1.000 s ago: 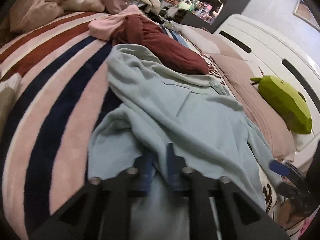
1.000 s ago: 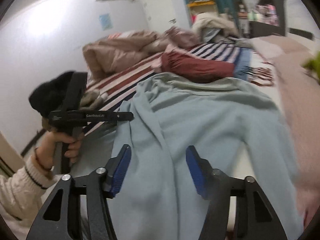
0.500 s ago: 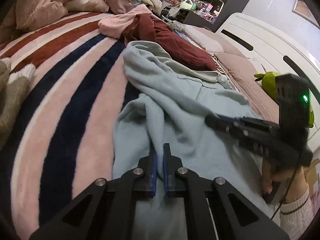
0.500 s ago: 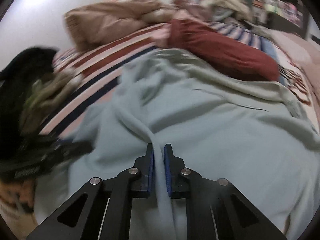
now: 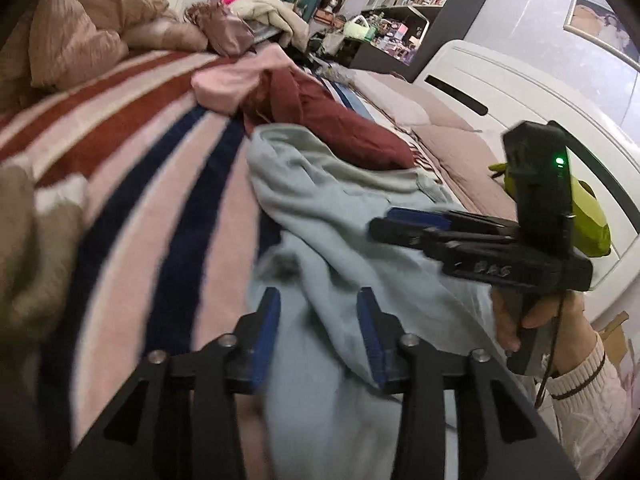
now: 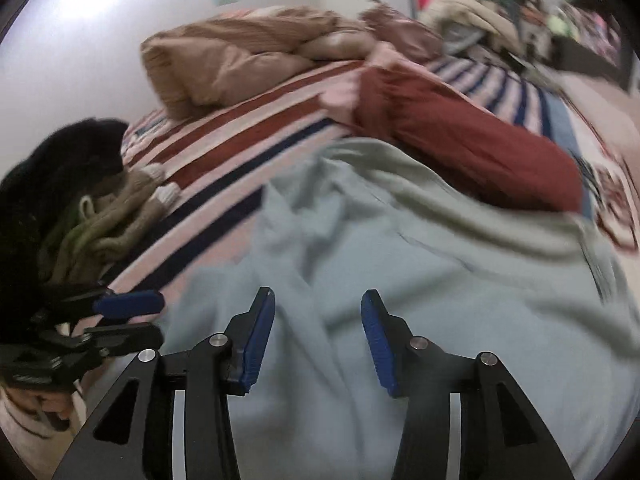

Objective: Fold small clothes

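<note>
A light blue garment [image 5: 352, 216] lies rumpled on the striped blanket [image 5: 132, 184], with a fold of it laid over its near part; it fills the right wrist view [image 6: 440, 280]. My left gripper [image 5: 318, 328] is open just above the garment's near left edge, holding nothing. My right gripper [image 6: 318, 332] is open over a ridge of the garment, holding nothing. The right gripper also shows in the left wrist view [image 5: 404, 224], and the left gripper in the right wrist view [image 6: 128, 316].
A dark red garment [image 5: 340, 128] and a pink one [image 5: 236, 80] lie beyond the blue one. Tan pillows [image 5: 80, 36] are at the back left. Knitwear [image 6: 108, 216] and a black item [image 6: 60, 156] lie at the left. A green plush [image 5: 588, 216] sits by the white headboard [image 5: 520, 92].
Both grippers were shut on the blue garment half a second ago and have opened, letting it go. The folded-over part now rests on the garment.
</note>
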The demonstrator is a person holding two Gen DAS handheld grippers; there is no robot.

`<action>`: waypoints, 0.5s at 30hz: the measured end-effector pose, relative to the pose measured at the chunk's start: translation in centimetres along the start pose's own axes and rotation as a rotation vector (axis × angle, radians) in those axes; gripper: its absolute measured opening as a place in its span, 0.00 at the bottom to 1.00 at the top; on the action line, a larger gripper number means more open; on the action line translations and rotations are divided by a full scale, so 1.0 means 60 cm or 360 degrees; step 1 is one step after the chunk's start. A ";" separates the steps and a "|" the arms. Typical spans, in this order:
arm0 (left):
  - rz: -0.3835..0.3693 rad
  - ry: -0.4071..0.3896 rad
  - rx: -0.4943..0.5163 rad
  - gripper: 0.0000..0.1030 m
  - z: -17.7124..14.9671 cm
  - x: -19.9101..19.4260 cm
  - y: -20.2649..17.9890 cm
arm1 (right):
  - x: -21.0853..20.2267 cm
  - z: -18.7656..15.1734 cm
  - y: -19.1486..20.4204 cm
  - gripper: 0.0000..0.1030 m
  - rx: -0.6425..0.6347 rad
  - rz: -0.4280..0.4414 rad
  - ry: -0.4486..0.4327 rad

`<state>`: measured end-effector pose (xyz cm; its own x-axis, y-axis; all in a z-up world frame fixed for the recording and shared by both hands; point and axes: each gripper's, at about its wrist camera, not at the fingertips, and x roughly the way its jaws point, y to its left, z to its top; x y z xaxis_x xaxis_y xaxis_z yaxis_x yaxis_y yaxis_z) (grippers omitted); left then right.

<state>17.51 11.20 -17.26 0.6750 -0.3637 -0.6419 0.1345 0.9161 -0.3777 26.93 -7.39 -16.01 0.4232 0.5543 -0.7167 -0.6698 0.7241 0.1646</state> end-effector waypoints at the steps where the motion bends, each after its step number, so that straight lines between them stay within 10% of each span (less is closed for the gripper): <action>1: 0.0018 -0.0002 0.0004 0.39 0.006 0.000 0.007 | 0.015 0.012 0.014 0.49 -0.0045 0.0009 0.0007; 8: 0.0028 0.0129 -0.0043 0.38 0.005 0.056 0.051 | 0.118 0.039 0.058 0.50 -0.0273 -0.0217 0.0136; 12: 0.0057 0.0136 -0.0012 0.07 -0.004 0.064 0.049 | 0.100 0.045 0.023 0.31 -0.0066 -0.0257 -0.0007; 15: 0.0063 0.0158 0.0012 0.06 -0.005 0.068 0.047 | 0.078 0.041 -0.026 0.04 0.0128 -0.0311 -0.0074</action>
<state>20.39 12.25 -21.15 0.6049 -0.3418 -0.7192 0.1151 0.9312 -0.3458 31.47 -4.94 -17.95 0.5689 0.4173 -0.7086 -0.5223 0.8489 0.0806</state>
